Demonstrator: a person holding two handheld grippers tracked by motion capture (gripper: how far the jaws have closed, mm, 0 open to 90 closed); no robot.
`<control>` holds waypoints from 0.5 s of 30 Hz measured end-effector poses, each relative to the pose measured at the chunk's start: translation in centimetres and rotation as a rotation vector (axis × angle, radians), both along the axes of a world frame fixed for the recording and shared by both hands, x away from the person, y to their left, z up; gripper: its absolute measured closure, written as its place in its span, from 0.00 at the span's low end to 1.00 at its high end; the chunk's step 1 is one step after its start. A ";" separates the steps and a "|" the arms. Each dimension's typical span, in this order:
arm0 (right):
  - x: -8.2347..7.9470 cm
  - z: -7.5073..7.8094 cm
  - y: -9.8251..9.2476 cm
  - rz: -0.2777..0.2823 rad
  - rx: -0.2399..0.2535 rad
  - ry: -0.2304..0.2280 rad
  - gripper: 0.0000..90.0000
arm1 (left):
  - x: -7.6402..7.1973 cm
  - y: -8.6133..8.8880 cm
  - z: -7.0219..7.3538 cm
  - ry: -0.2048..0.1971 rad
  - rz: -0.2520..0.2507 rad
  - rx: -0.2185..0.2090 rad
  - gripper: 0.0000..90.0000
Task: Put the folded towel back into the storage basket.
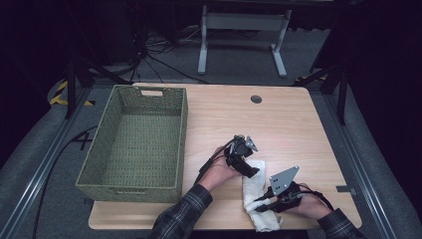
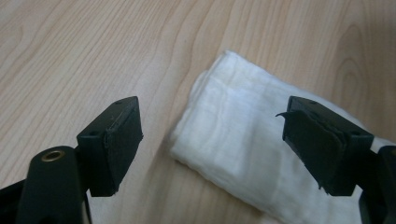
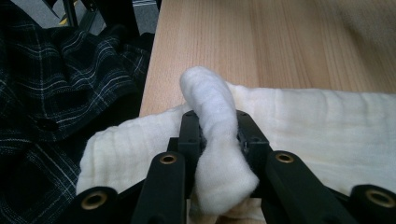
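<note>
Nearest the person, at the front edge of the counter (image 1: 298, 124), the right gripper (image 1: 262, 201) has its fingers (image 3: 189, 135) pinched narrow on a bunched fold of the white cloth (image 1: 256, 194), which bulges up between them in the right gripper view. The cloth is folded into a long strip whose long axis runs from that front edge away toward the middle of the counter. At its far end the left gripper (image 1: 251, 172) hangs just above it, fingers (image 2: 114, 140) spread wide and holding nothing; the cloth's far corner (image 2: 224, 135) lies between and below them, nearer the right-hand finger in that view. So the left hand is the nearer one to the free end. Farther off to the left, the woven basket (image 1: 134, 144) stands empty.
</note>
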State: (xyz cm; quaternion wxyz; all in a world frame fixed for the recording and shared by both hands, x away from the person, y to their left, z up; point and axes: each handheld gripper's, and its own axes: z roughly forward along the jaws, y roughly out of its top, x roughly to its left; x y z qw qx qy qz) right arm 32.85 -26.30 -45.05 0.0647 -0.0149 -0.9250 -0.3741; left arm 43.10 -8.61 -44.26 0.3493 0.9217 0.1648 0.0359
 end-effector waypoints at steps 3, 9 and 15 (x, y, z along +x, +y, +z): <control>0.0 0.0 0.0 -0.002 -0.001 0.002 0.85 | 0.4 -0.4 -0.5 -0.001 -0.029 0.019 0.23; 0.1 0.0 0.0 -0.001 -0.002 0.003 0.85 | 0.4 -0.7 -1.4 0.013 -0.046 0.055 0.25; 0.1 0.1 -0.1 -0.002 0.003 0.002 0.85 | -0.1 -0.4 -1.4 -0.001 -0.068 0.020 0.48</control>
